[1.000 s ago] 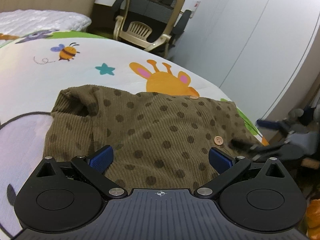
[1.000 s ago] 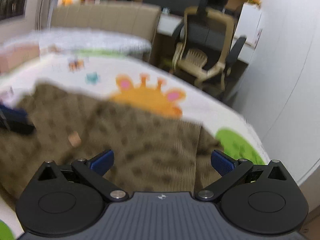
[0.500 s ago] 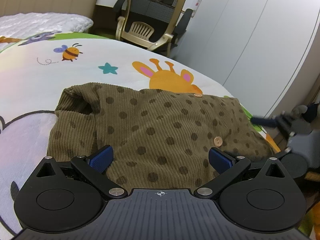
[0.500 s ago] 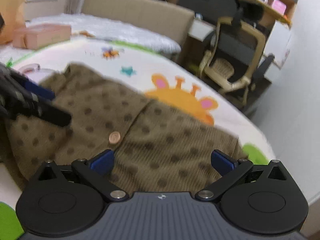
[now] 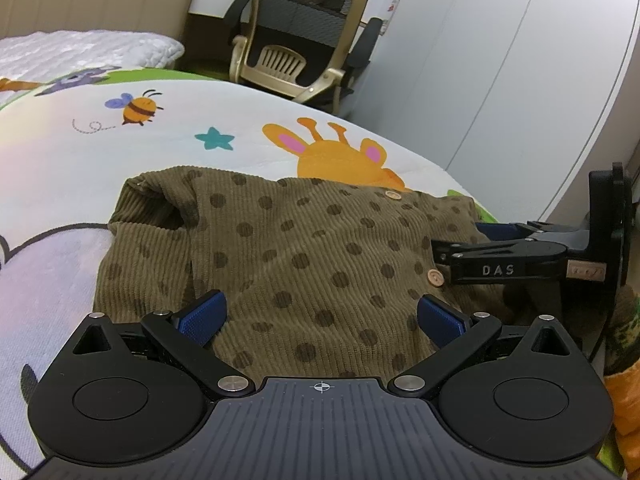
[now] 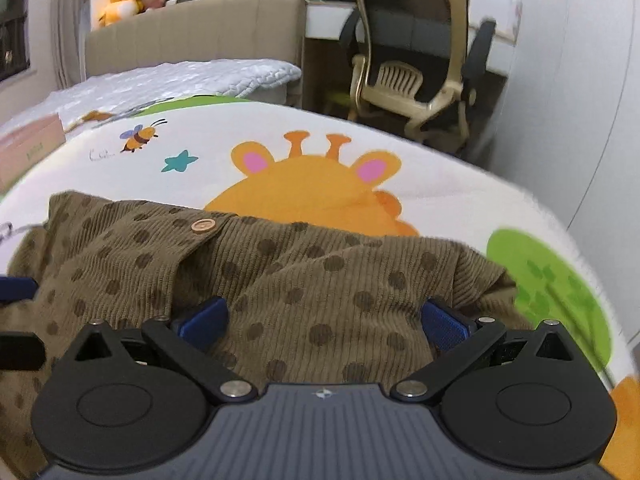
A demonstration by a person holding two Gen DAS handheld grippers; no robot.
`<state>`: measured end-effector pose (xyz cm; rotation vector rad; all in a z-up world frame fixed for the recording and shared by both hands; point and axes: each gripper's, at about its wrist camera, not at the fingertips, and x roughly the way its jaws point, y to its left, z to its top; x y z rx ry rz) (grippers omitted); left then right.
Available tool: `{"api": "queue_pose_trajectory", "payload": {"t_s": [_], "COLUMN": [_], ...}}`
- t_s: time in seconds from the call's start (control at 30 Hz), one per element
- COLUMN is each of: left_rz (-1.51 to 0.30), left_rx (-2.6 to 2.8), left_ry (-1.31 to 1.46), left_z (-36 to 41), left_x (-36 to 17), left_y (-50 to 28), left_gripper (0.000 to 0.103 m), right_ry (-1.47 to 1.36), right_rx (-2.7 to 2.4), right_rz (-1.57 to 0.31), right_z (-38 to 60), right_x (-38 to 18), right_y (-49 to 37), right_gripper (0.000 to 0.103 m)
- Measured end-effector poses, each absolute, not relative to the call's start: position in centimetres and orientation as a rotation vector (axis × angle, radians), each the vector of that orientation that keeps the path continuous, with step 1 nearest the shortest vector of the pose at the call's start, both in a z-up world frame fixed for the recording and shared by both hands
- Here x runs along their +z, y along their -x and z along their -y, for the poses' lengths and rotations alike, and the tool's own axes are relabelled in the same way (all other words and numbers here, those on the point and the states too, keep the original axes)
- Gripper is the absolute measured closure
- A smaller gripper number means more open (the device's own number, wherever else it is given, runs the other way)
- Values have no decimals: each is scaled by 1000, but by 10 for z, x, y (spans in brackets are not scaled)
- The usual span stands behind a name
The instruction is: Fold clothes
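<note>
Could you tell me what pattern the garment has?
Olive-brown corduroy garment with darker brown dots; clearest in left wrist view.

Bedroom w/ kids' bedding, desk corner & wardrobe wall.

Bed cover (image 5: 240,112): white, cartoon print – bee, teal star, orange giraffe, green patch. Grey-white quilted blanket (image 6: 192,80) at far end, against beige padded headboard (image 6: 192,40). Shelf behind headboard w/ yellow duck plush (image 6: 118,0), pink plush, small plant. Office chair (image 5: 304,40): gold frame, dark mesh back, beside white desk (image 6: 330,20). Pale grey wardrobe panels (image 5: 500,60) along rt side. Dark window (image 6: 14,20) far left, curtain beside it. Pink box (image 6: 28,144) at left bed edge. Indoor lighting, even.
</note>
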<state>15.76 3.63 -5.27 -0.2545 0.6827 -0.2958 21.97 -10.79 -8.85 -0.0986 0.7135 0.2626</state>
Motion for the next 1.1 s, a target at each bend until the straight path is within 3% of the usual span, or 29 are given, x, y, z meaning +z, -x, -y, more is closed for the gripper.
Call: {"api": "queue_pose_trajectory", "payload": {"t_s": [0.1, 0.23, 0.57, 1.03, 1.1], "left_rz": [-681, -680, -681, -755, -752], "left_rx": [-296, -300, -298, -148, -168], "left_ry": [251, 253, 406, 302, 280], "left_z": [-36, -37, -71, -93, -88], "left_x": [-53, -53, -38, -46, -46], "left_y": [-158, -158, -148, -134, -132], "left_gripper": [0, 0, 0, 1, 6], "right_ry": [60, 93, 167, 161, 160], "right_rx": [302, 365, 396, 387, 386], "right_rz": [-756, -679, -675, -653, -652], "right_z": [118, 117, 110, 112, 113], "right_x": [-86, -71, -94, -95, -95], "right_y": [-222, -192, -169, -163, -163], "right_gripper": [0, 0, 0, 0, 0]}}
